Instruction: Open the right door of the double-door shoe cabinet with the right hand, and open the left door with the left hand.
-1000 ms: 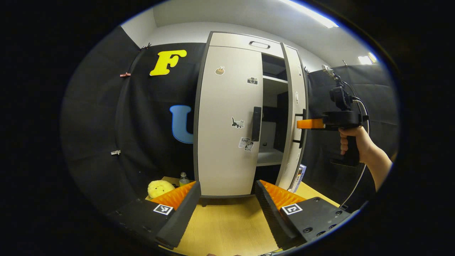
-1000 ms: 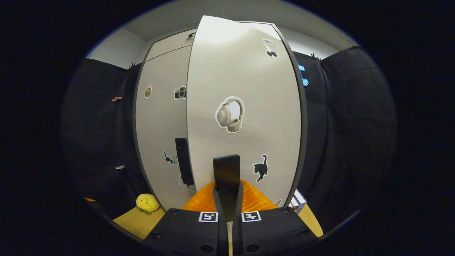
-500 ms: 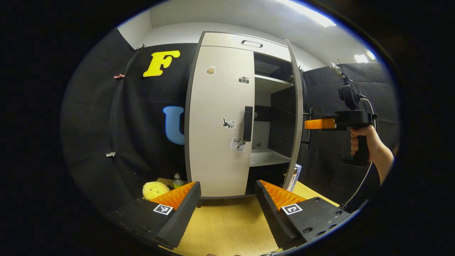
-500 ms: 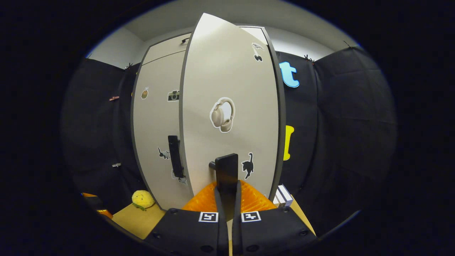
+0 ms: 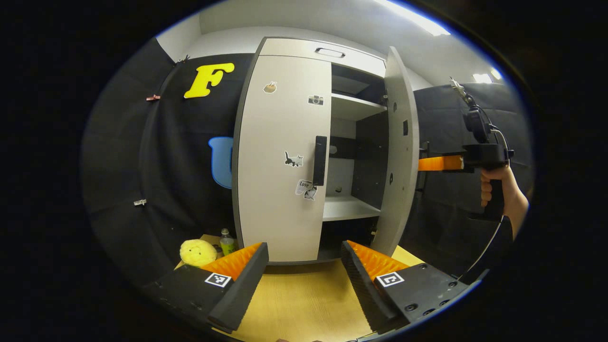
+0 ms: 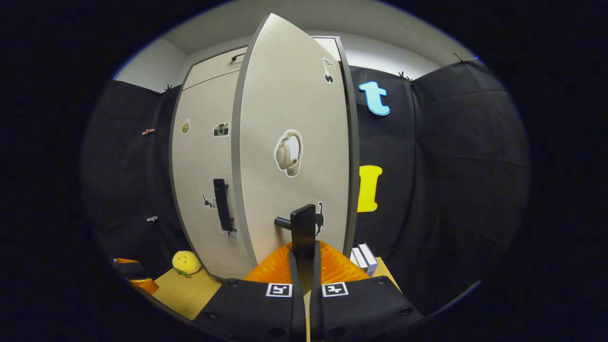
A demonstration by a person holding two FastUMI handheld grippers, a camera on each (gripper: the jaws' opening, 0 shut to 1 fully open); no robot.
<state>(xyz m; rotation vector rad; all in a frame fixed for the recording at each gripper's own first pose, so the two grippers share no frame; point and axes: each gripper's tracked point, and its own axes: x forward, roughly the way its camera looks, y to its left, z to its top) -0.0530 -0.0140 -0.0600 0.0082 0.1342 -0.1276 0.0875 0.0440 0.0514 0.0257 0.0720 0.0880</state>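
You're in a black-cloth booth, facing a pale cabinet (image 5: 285,156) that stands on a wood-grain table (image 5: 304,304). Your right gripper (image 6: 304,266) is clamped on the right handle (image 6: 304,228), a black bar that stands off the right door (image 6: 289,142) on a short post; both fingers (image 6: 294,266) press it from either side. That door is swung well out, and the left gripper view sees its inner face and the shelves (image 5: 349,206) behind it. Your left gripper (image 5: 304,270) hangs spread wide over the near table, holding nothing, well short of the cabinet. The left door (image 5: 280,156) is closed, with its handle (image 5: 319,160) a vertical black bar at the door's right edge.

Both doors look like stiff, light board on hinges, so they should swing easily; pull along the arc, not straight back. Take the left handle mid-bar, fingers on either side, where the stand-off leaves room behind. The bar looks smooth, so grip squarely.

A yellow plush (image 5: 198,251) and a small bottle (image 5: 227,242) sit to the left of the cabinet, perhaps near the left door's sweep.
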